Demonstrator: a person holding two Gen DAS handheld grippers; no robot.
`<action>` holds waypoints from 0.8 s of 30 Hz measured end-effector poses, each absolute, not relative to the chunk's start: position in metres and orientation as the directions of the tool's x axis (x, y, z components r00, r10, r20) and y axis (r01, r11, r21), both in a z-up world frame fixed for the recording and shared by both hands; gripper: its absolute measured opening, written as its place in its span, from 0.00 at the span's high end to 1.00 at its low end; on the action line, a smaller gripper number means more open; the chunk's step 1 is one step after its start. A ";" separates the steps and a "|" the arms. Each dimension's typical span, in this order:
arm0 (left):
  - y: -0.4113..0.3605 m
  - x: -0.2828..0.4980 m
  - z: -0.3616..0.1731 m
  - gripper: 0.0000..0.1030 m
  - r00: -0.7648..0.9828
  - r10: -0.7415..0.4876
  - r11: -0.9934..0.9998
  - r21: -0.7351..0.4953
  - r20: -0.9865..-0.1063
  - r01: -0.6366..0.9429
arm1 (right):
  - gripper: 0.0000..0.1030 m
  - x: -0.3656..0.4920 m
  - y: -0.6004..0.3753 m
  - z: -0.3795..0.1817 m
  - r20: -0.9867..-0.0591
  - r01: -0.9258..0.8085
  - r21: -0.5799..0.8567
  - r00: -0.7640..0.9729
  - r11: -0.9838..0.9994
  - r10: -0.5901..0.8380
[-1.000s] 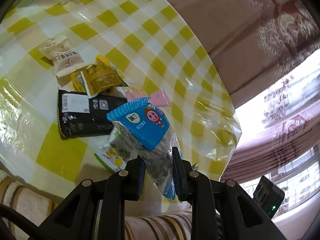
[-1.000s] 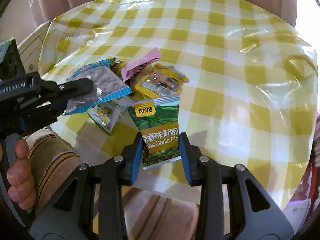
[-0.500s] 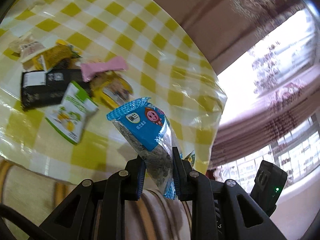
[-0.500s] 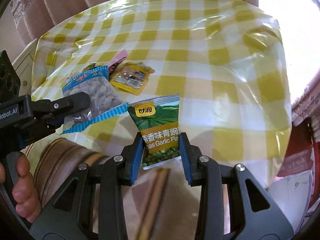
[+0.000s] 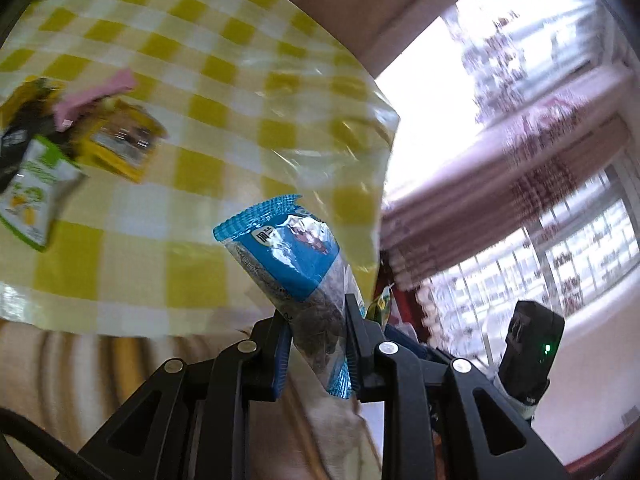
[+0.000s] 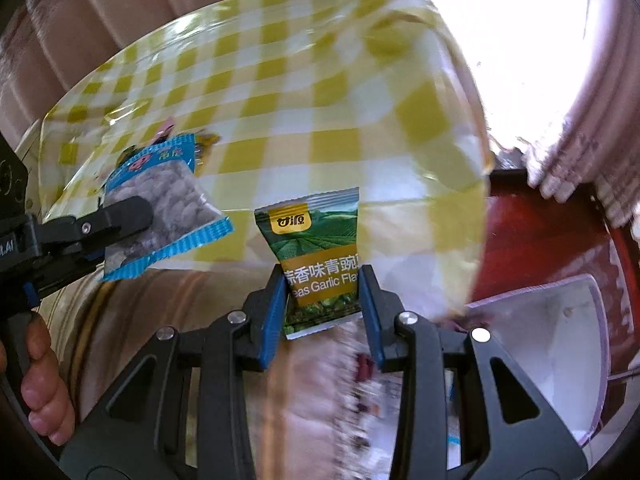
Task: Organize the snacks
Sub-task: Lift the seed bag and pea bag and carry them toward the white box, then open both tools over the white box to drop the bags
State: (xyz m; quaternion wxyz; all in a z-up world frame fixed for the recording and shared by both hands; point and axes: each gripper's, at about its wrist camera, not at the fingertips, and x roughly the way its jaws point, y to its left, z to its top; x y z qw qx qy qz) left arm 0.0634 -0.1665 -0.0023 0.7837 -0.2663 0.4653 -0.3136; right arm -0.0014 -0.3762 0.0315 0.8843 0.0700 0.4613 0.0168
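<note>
My left gripper point(image 5: 316, 340) is shut on a blue and clear snack packet point(image 5: 292, 256), held up past the near right corner of the yellow checked table point(image 5: 224, 52). The right wrist view shows that same blue packet point(image 6: 160, 196) at the left, with one black finger point(image 6: 124, 210) of the left gripper across it. My right gripper point(image 6: 322, 304) is shut on a green garlic pea packet point(image 6: 316, 248), which stands upright between the blue pads. Other snacks stay on the table's left side: a green and white pouch point(image 5: 32, 192), a yellow packet point(image 5: 120, 144) and a pink wrapper point(image 5: 96, 92).
A white bin point(image 6: 556, 344) stands at the lower right beside the table, with a dark red surface point(image 6: 536, 236) behind it. Pink curtains point(image 5: 500, 184) and a bright window point(image 5: 580, 240) lie to the right. A hand point(image 6: 36, 380) grips the left tool's handle.
Both grippers have swung to the right with their packets, away from the snack pile and past the table's corner. The white bin has come into the right wrist view.
</note>
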 end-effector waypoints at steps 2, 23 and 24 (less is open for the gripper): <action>-0.182 0.059 -0.002 0.76 0.341 -0.749 0.657 -0.704 -0.568 0.269 | 0.62 -0.009 -0.391 0.032 -0.815 0.067 0.137 0.574 0.988 0.074; -0.303 0.012 -0.007 0.76 0.066 -0.719 0.625 -0.603 -0.692 0.496 | 0.62 -0.054 -0.483 0.005 -0.868 0.278 0.126 0.496 0.952 -0.030; -0.307 0.011 -0.009 0.76 0.048 -0.714 0.621 -0.601 -0.698 0.503 | 0.62 -0.055 -0.484 0.005 -0.870 0.280 0.123 0.491 0.952 -0.033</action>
